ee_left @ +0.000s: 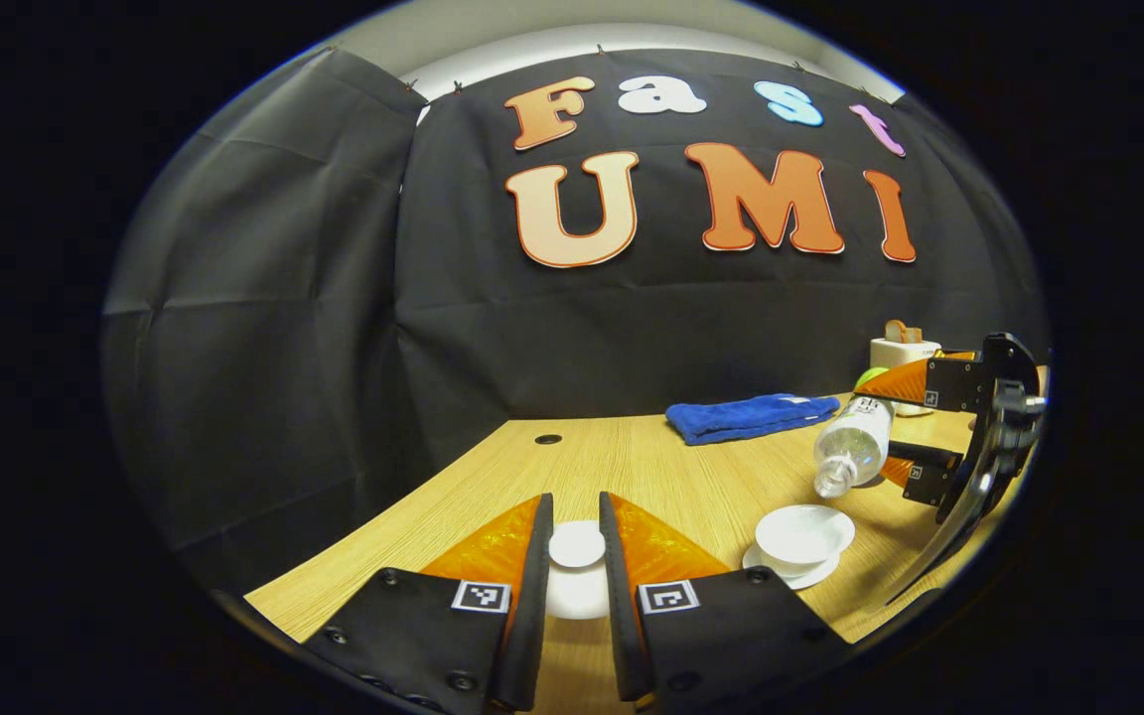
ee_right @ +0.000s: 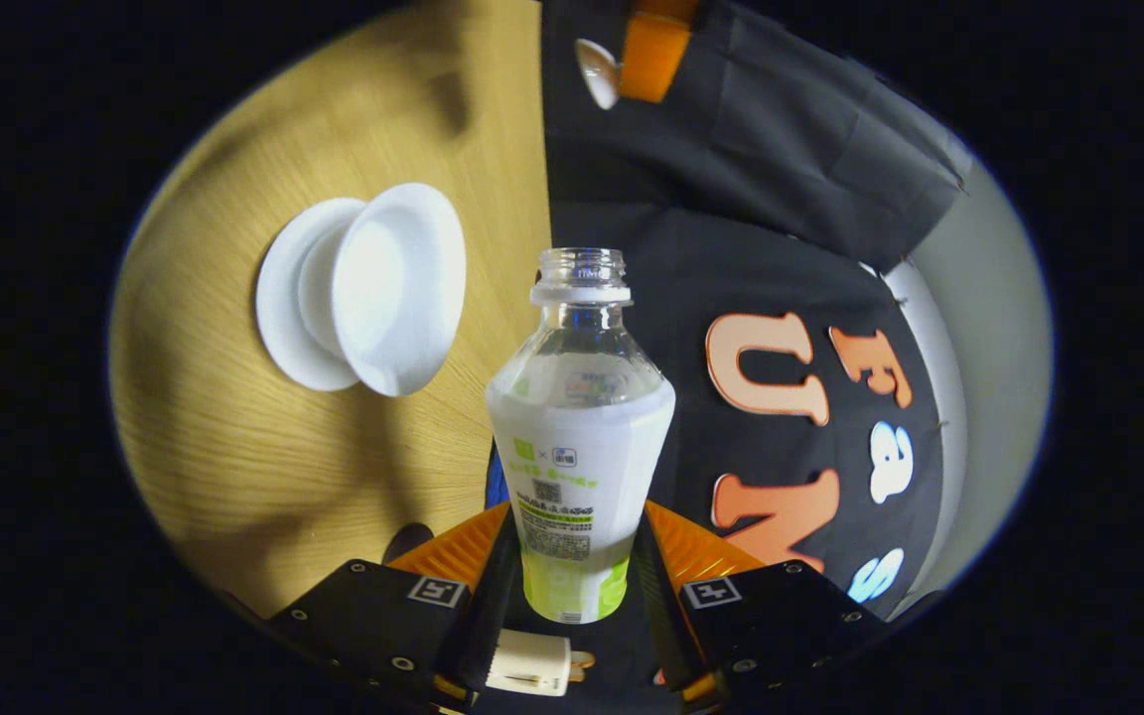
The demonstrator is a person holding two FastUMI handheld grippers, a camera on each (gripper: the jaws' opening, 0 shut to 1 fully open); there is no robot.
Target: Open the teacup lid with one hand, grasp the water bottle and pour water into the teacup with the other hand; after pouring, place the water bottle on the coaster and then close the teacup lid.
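The left hand-held gripper point(ee_left: 577, 566) pinches the white teacup lid point(ee_left: 576, 544) between its fingers, off to the side of the teacup point(ee_left: 803, 533), which sits uncovered on its saucer point(ee_left: 788, 573) on the desk point(ee_left: 632, 467). The right hand-held gripper point(ee_right: 577, 586) is pressed onto the water bottle point(ee_right: 577, 437) — uncapped, tilted mouth-down just above the teacup. The bottle's base is hidden between the fingers, and its label print is too small to read. Beyond the teacup lie a blue towel point(ee_left: 751, 415) and a white box point(ee_left: 902, 350), partly blocked.
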